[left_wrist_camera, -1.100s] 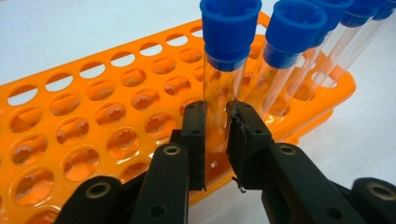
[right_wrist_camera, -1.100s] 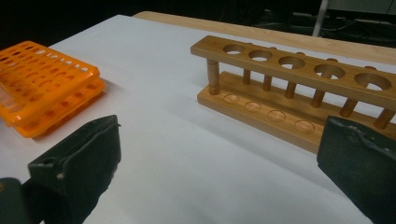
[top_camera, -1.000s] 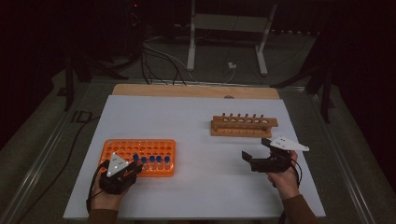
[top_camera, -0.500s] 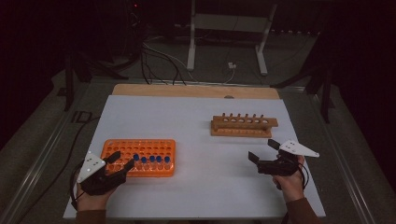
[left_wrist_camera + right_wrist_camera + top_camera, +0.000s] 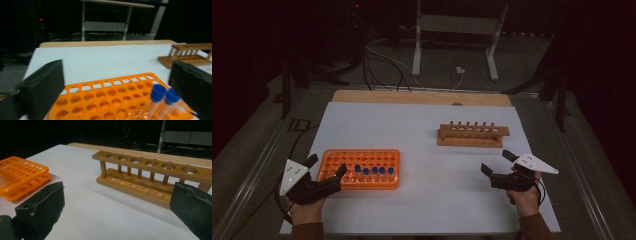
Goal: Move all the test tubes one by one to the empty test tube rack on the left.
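An orange tube rack [image 5: 347, 157] lies at the near left of the white table, with several blue-capped tubes [image 5: 372, 171] standing along its front right. My left gripper [image 5: 328, 166] sits at the rack's near-left corner. Its jaws have just been opening and now stand wide, with nothing between them. In the left gripper view, the orange rack [image 5: 100, 97] and blue caps [image 5: 158, 92] lie ahead of the open left gripper [image 5: 116, 67]. A wooden rack [image 5: 472, 134] with empty holes stands right of centre. My right gripper [image 5: 496, 161] is open just in front of it, and the wooden rack [image 5: 150, 170] appears beyond the open jaws [image 5: 117, 188].
The white sheet [image 5: 427, 125] covers a wooden tabletop [image 5: 412, 96] whose far strip is bare. Cables [image 5: 382, 60] and a white stand [image 5: 452, 30] lie on the dark floor beyond. A metal rail [image 5: 257, 165] borders the table's left side.
My left gripper has drawn back off the tubes toward the rack's near-left corner and its jaws have opened wide. The right hand has barely shifted.
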`<action>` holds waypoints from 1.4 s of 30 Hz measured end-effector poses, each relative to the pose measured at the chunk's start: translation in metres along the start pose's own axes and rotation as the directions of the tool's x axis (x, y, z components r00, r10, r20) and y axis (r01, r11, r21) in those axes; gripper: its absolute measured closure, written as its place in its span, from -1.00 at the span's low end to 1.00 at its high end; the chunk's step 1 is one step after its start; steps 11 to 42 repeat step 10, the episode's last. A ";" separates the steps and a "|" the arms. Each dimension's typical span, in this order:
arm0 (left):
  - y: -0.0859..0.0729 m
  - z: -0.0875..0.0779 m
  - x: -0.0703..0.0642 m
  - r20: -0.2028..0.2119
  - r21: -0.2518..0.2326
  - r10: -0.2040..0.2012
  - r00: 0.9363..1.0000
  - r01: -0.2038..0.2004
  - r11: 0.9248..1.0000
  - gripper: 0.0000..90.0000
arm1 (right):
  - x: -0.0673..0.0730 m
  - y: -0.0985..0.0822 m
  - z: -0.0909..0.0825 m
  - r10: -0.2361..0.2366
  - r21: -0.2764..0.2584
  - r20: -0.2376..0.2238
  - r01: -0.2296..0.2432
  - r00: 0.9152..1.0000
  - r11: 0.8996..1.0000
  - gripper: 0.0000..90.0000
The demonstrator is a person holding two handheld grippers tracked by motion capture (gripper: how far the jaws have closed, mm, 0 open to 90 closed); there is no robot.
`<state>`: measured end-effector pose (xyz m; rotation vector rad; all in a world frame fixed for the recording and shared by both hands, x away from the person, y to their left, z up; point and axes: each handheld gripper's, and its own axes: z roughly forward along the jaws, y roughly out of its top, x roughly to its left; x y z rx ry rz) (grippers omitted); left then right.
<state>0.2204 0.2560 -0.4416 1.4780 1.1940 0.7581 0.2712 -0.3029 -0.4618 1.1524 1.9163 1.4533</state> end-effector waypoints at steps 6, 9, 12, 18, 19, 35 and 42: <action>-0.001 -0.001 0.003 -0.014 0.002 -0.012 1.000 0.012 1.000 -0.99 | -0.002 -0.002 -0.003 0.008 -0.009 0.005 -0.008 1.000 1.000 -1.00; -0.003 0.000 0.003 -0.019 0.011 -0.009 1.000 0.009 1.000 -0.99 | -0.002 -0.003 -0.002 0.010 -0.005 0.009 -0.010 1.000 1.000 -1.00; -0.003 0.001 0.003 -0.022 0.015 -0.011 1.000 0.011 1.000 -0.99 | -0.003 -0.003 -0.002 0.006 -0.004 0.010 -0.006 1.000 1.000 -1.00; -0.003 0.001 0.003 -0.022 0.015 -0.011 1.000 0.011 1.000 -0.99 | -0.003 -0.003 -0.002 0.006 -0.004 0.010 -0.006 1.000 1.000 -1.00; -0.003 0.001 0.003 -0.022 0.015 -0.011 1.000 0.011 1.000 -0.99 | -0.003 -0.003 -0.002 0.006 -0.004 0.010 -0.006 1.000 1.000 -1.00; -0.003 0.001 0.003 -0.022 0.015 -0.011 1.000 0.011 1.000 -0.99 | -0.003 -0.003 -0.002 0.006 -0.004 0.010 -0.006 1.000 1.000 -1.00; -0.003 0.001 0.003 -0.022 0.015 -0.011 1.000 0.011 1.000 -0.99 | -0.003 -0.003 -0.002 0.006 -0.004 0.010 -0.006 1.000 1.000 -1.00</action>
